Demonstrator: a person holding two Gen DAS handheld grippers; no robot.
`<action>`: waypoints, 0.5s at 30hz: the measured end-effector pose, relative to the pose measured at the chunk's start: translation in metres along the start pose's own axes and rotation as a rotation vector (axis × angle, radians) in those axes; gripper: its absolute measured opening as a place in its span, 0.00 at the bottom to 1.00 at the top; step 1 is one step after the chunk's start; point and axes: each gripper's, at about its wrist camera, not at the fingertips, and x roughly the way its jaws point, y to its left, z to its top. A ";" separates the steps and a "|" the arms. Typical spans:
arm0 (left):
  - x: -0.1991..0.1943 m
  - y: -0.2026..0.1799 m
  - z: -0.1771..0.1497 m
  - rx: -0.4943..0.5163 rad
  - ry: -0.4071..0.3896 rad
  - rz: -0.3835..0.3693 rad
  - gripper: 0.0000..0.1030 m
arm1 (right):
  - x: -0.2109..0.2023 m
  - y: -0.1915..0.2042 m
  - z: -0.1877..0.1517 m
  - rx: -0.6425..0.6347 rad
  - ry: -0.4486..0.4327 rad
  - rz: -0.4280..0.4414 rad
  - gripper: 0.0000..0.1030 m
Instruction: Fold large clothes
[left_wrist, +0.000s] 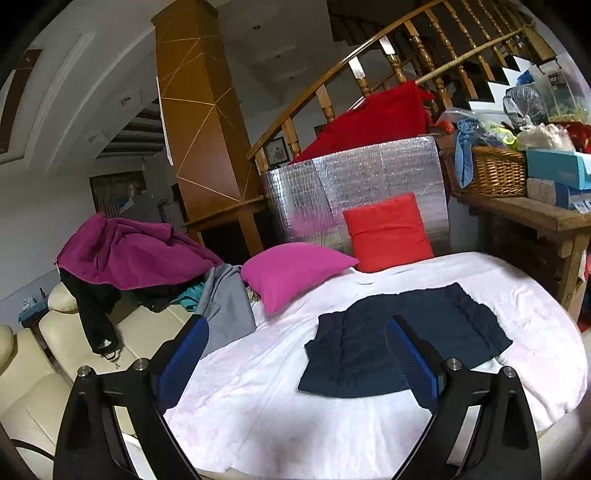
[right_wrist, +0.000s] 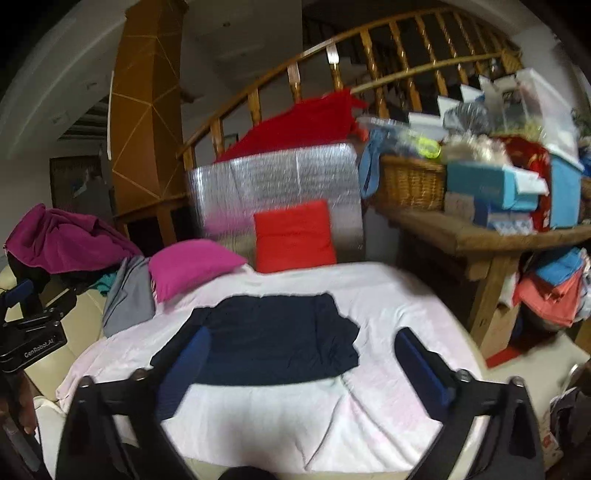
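A dark navy garment lies folded and flat on a white sheet that covers the work surface. In the right wrist view the same navy garment sits mid-sheet. My left gripper hangs above and in front of it, jaws wide, nothing between the blue pads. My right gripper is likewise raised over the sheet's near side, open and empty. The left gripper's body shows at the left edge of the right wrist view.
A magenta cushion and a red cushion rest at the sheet's far side against a silver foil panel. Grey cloth and a purple garment pile lie on a cream sofa left. A cluttered wooden table stands right.
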 end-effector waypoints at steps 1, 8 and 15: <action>-0.003 0.000 0.002 -0.003 -0.003 -0.002 0.94 | -0.006 0.000 0.002 0.004 -0.016 -0.001 1.00; -0.015 0.001 0.005 -0.021 -0.011 -0.005 0.97 | -0.020 -0.007 0.005 0.039 -0.042 0.000 1.00; 0.039 0.004 -0.016 -0.070 0.064 -0.071 1.00 | 0.024 -0.019 -0.009 0.067 0.066 0.044 1.00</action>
